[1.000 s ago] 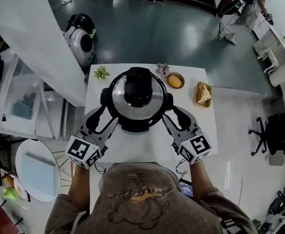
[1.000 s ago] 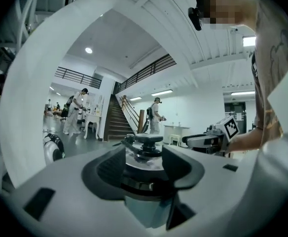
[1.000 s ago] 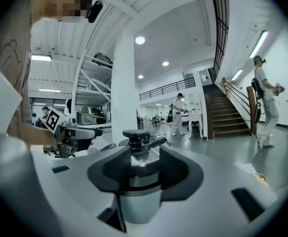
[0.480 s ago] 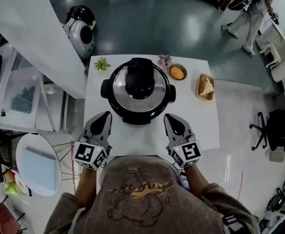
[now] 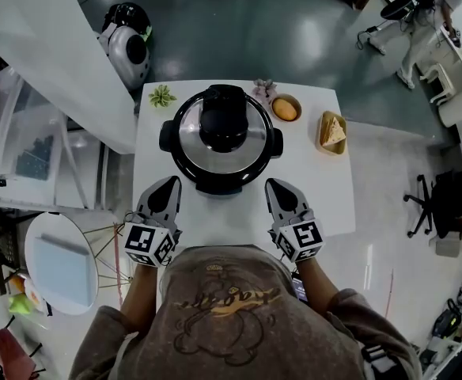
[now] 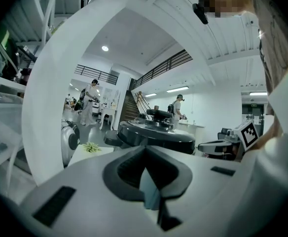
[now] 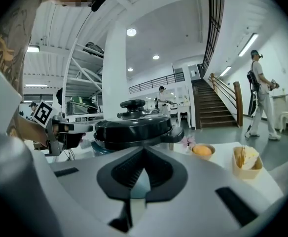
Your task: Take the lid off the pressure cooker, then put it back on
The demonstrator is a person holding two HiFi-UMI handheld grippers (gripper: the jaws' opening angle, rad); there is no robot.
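Tabletop fruit (image 7: pixel 202 149), perhaps: right gripper view.

The left grey-and-white two-jaw gripper (image 5: pixel 166 187) and the right grey-and-white two-jaw gripper (image 5: pixel 275 188) point forward, side by side and well apart. The jaws of each are pressed together and hold nothing. The left marker cube (image 5: pixel 148 244) and right marker cube (image 5: pixel 301 238) sit rearmost. The left forearm (image 5: pixel 138 290) and right forearm (image 5: pixel 316 279) run back toward the torso.
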